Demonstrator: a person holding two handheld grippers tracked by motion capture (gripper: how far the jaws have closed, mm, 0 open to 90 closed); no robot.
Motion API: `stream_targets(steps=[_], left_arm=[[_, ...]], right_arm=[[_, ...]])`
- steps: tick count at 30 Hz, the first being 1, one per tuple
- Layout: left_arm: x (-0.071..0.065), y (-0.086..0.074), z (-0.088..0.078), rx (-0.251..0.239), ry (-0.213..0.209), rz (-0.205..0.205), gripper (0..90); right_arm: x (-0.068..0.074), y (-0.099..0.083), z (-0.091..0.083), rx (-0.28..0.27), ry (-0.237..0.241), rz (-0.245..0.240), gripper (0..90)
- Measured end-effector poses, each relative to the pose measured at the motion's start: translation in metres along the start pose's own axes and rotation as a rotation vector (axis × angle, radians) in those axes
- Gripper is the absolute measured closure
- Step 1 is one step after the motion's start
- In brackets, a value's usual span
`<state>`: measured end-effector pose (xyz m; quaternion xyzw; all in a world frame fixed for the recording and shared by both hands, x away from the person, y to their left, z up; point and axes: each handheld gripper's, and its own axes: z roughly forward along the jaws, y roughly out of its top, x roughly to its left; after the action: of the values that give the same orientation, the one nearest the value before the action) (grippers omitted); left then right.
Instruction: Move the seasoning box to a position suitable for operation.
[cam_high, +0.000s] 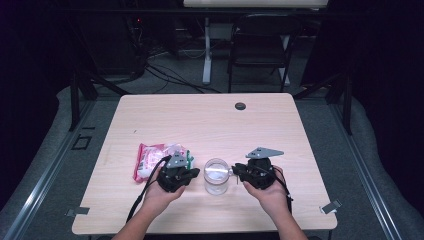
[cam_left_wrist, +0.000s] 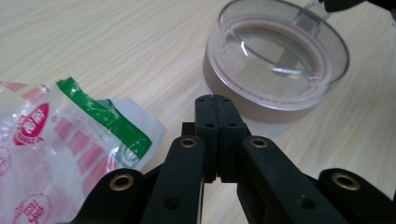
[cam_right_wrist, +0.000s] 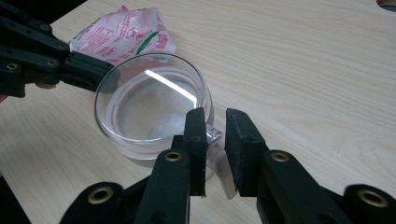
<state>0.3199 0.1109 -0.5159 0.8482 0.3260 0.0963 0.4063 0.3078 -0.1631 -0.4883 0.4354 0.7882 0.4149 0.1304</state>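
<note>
Table: a pale wooden table (cam_high: 210, 120) with a small dark round cap (cam_high: 240, 106) near its far edge.
Cup: a clear plastic cup (cam_high: 216, 176) stands upright near the middle of the table's near part, between the two grippers. It has a small clear handle (cam_right_wrist: 214, 133) on its right side.
Bag: a crumpled pink, white and green plastic bag (cam_high: 155, 160) lies flat to the left of the cup, apart from it.
Left gripper: the left gripper (cam_left_wrist: 215, 105) sits just left of the cup, over the right end of the bag. Its jaws are pressed together with nothing between them. Their tips stand near the cup's wall; whether they touch it I cannot tell.
Right gripper: the right gripper (cam_right_wrist: 215, 116) sits just right of the cup. Its jaws stand narrow, with a gap. The cup's handle lies in that gap, against the inner face of one jaw; the other jaw stands clear of it.
Hands: the left hand (cam_high: 160, 192) and the right hand (cam_high: 270, 190) hold the grippers from the near side.
</note>
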Motion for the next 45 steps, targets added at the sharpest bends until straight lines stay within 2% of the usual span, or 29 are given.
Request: stream_targets(steps=[5, 6, 18, 19, 24, 29, 32, 33, 34, 37, 41, 45], left_arm=[[-0.004, -0.003, 0.006, 0.03, -0.014, 0.019, 89.8], [-0.005, -0.003, 0.007, 0.039, -0.03, 0.02, 89.9], [-0.01, -0.005, 0.01, 0.053, -0.071, 0.026, 90.0], [-0.012, -0.005, 0.011, 0.067, -0.082, 0.037, 89.9], [-0.017, -0.005, 0.012, 0.065, -0.118, 0.038, 89.1], [-0.024, -0.005, 0.016, 0.057, -0.144, 0.051, 86.6], [-0.025, -0.005, 0.016, 0.053, -0.142, 0.051, 85.2], [-0.023, -0.005, 0.015, 0.063, -0.121, 0.057, 83.9], [-0.023, -0.005, 0.015, 0.063, -0.121, 0.057, 82.7], [-0.019, -0.005, 0.014, 0.059, -0.077, 0.043, 80.7], [-0.015, -0.005, 0.011, 0.031, -0.057, 0.039, 77.4], [-0.013, -0.005, 0.011, 0.032, -0.061, 0.04, 74.6]], right_arm=[[0.001, 0.0, 0.001, -0.001, 0.002, -0.003, 78.6], [0.001, 0.0, 0.001, -0.002, 0.003, -0.003, 78.9], [-0.001, 0.001, 0.003, -0.017, -0.011, -0.008, 81.2], [-0.002, 0.001, 0.003, -0.013, -0.011, -0.006, 81.2], [-0.004, 0.001, 0.003, -0.021, -0.015, 0.001, 78.6], [-0.003, 0.001, 0.002, -0.019, -0.045, -0.001, 77.7], [-0.002, 0.001, 0.002, -0.018, -0.047, -0.002, 78.7], [-0.002, 0.001, 0.001, -0.015, -0.055, -0.008, 79.7], [-0.002, 0.001, 0.001, -0.015, -0.055, -0.008, 79.7], [-0.002, 0.001, 0.001, -0.016, -0.05, -0.001, 82.3], [-0.004, 0.001, 0.001, -0.013, -0.032, 0.002, 83.5], [-0.004, 0.001, 0.002, -0.028, -0.04, 0.003, 83.0]])
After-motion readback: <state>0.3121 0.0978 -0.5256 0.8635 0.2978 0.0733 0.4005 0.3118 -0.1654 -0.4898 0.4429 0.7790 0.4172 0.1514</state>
